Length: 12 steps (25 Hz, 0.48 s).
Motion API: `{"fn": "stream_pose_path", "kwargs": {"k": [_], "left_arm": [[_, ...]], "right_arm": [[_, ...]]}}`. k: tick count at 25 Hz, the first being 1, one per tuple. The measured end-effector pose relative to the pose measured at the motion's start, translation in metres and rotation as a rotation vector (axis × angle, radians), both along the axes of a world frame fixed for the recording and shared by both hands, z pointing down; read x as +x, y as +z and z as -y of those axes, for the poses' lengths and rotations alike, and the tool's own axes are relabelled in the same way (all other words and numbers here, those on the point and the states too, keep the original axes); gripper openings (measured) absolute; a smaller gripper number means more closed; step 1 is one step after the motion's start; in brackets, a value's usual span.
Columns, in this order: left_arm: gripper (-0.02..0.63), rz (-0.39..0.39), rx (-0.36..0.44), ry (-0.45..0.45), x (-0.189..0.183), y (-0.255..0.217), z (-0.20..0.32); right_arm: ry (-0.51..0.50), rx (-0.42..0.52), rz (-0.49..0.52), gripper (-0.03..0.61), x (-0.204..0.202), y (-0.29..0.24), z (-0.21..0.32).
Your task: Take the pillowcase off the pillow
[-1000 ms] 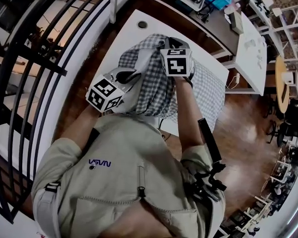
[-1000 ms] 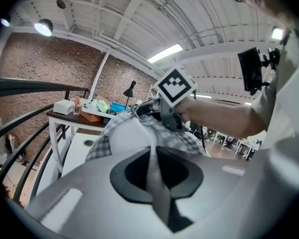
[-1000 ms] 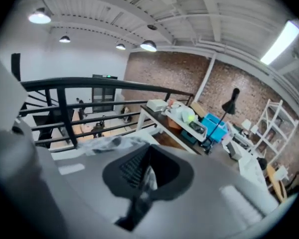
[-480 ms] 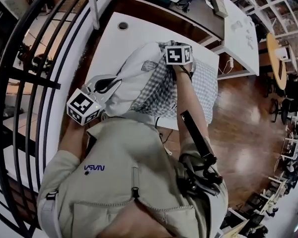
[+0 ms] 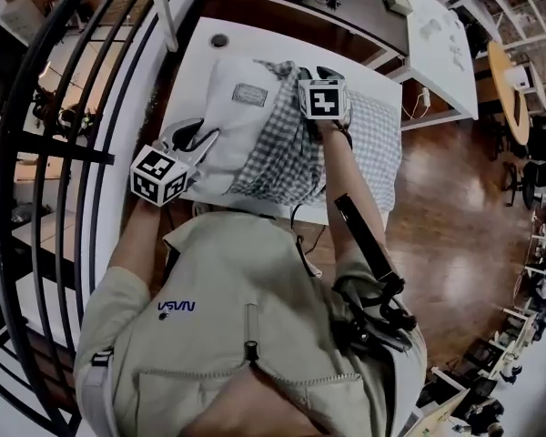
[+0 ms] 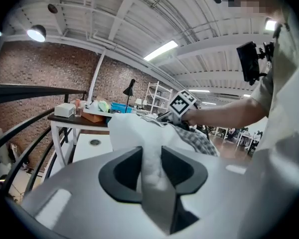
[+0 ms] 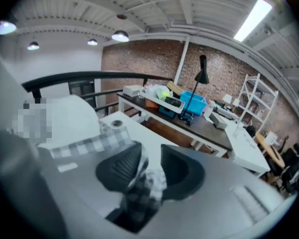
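A white pillow [image 5: 232,116] lies on the white table [image 5: 255,39], about half out of its checked pillowcase [image 5: 282,148], which is bunched over the pillow's right side. My left gripper [image 5: 200,137] is at the pillow's near left corner. Its jaws have just been opening, and in the left gripper view [image 6: 152,163] white pillow fabric [image 6: 139,133] still fills the gap and touches both pads. My right gripper [image 5: 320,73] is over the pillowcase's far end. Its jaws [image 7: 150,166] have just been opening and stand apart, with a loose fold of checked cloth [image 7: 147,183] between them.
A black railing [image 5: 64,144] runs along the table's left side. A dark desk [image 5: 346,7] with boxes stands behind the table, a white desk [image 5: 441,44] to the right. Wooden floor [image 5: 446,217] lies right of the table. A round hole [image 5: 219,40] marks the table's far left corner.
Pillow and pillowcase were held up in front of the person; now both rest on the table. The left gripper pulled leftward and the pillow slid further out of the case. The right jaws have opened.
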<state>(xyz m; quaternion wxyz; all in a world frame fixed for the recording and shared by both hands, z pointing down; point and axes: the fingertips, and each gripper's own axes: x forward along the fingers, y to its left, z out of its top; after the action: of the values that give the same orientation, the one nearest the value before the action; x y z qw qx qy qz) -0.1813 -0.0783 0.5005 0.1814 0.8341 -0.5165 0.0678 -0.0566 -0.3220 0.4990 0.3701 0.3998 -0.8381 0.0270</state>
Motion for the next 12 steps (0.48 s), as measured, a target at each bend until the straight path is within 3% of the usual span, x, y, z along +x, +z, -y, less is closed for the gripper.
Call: {"fn": "stream_pose_path", "kwargs": {"k": [3, 7, 10, 12], "left_arm": [[0.183, 0.008, -0.013, -0.035, -0.013, -0.004, -0.009], [0.204, 0.046, -0.006, -0.073, -0.017, -0.015, -0.046], [0.235, 0.089, -0.065, -0.053, -0.005, -0.002, -0.070], [0.293, 0.128, -0.142, -0.015, 0.009, 0.025, -0.078]], "right_arm": [[-0.022, 0.060, 0.142, 0.130, -0.003, -0.033, -0.041], [-0.011, 0.100, 0.244, 0.130, 0.025, -0.056, -0.124], [0.056, 0.093, 0.210, 0.130, 0.064, -0.042, -0.182], [0.113, 0.063, 0.143, 0.130, 0.090, -0.016, -0.214]]}}
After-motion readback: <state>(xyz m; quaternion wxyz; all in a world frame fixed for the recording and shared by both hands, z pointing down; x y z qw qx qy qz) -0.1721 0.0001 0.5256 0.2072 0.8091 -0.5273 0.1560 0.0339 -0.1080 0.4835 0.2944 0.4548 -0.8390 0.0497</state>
